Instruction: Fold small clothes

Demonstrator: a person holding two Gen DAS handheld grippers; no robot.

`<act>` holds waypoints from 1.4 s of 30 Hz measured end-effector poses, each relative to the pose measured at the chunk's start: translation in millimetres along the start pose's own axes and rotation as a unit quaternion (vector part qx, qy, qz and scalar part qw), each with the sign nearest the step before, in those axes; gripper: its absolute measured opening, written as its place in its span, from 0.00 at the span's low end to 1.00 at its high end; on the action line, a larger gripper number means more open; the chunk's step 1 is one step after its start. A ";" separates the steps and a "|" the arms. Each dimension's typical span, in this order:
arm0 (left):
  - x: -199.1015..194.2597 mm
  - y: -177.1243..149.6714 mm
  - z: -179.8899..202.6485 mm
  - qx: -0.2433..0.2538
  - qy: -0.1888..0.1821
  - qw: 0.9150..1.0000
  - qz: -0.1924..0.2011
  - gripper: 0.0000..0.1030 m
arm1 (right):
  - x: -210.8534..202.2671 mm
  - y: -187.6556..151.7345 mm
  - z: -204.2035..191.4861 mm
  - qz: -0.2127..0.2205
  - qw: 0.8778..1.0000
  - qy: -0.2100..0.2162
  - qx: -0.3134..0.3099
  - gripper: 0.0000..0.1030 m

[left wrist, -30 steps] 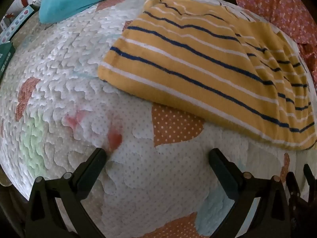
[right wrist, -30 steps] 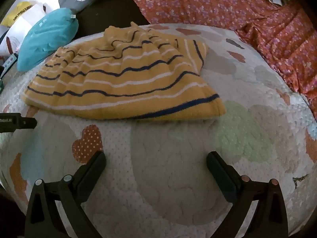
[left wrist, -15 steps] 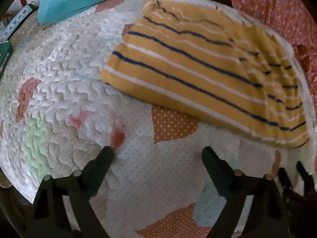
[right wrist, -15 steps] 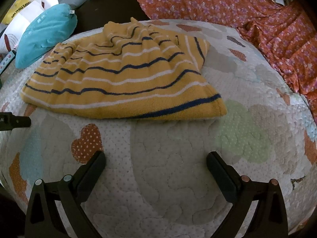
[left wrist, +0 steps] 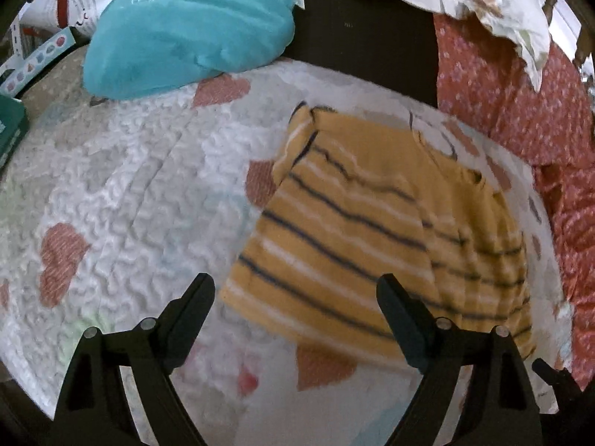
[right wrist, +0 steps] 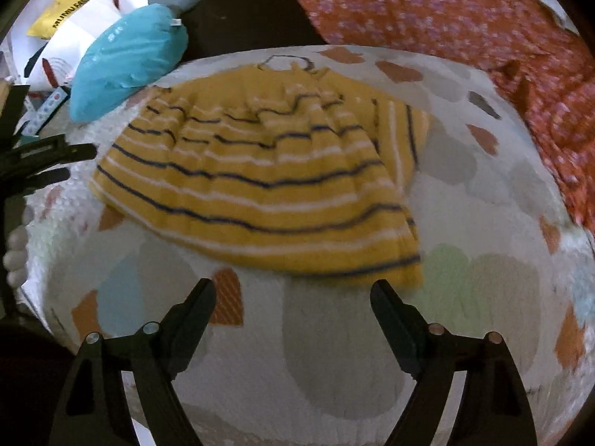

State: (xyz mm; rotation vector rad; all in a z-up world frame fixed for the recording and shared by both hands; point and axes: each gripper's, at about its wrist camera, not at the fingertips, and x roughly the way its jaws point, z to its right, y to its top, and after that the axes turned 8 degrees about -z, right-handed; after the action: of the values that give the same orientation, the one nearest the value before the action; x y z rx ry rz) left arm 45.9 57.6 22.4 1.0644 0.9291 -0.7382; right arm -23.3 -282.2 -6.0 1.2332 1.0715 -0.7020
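A yellow garment with navy and white stripes (left wrist: 372, 230) lies folded on a white quilted mat (left wrist: 130, 193) with heart patches. It also shows in the right wrist view (right wrist: 260, 186), spread across the mat (right wrist: 334, 353). My left gripper (left wrist: 295, 293) is open and empty, raised above the garment's near left corner. My right gripper (right wrist: 292, 293) is open and empty, raised just in front of the garment's near hem. The left gripper also shows at the left edge of the right wrist view (right wrist: 44, 160).
A teal cushion (left wrist: 186, 26) lies beyond the mat's far left edge, also in the right wrist view (right wrist: 126, 59). Red floral fabric (right wrist: 465, 18) lies along the far right side. Boxes and paper packaging (left wrist: 37, 55) sit at the far left.
Both grippers have lifted and pulled back from the mat, so the garment looks smaller and farther away. The garment has not moved. Both stay open.
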 end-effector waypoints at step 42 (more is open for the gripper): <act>-19.8 -13.0 -98.6 -0.121 -0.028 0.992 -0.005 0.86 | -14.2 -56.5 -135.9 -0.130 0.933 0.197 -0.274 0.30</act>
State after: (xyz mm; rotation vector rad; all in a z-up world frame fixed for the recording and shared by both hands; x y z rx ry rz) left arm -0.2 147.7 15.7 0.8219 0.9492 -0.6423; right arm -114.2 -165.8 -12.6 0.7631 1.6533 -0.3091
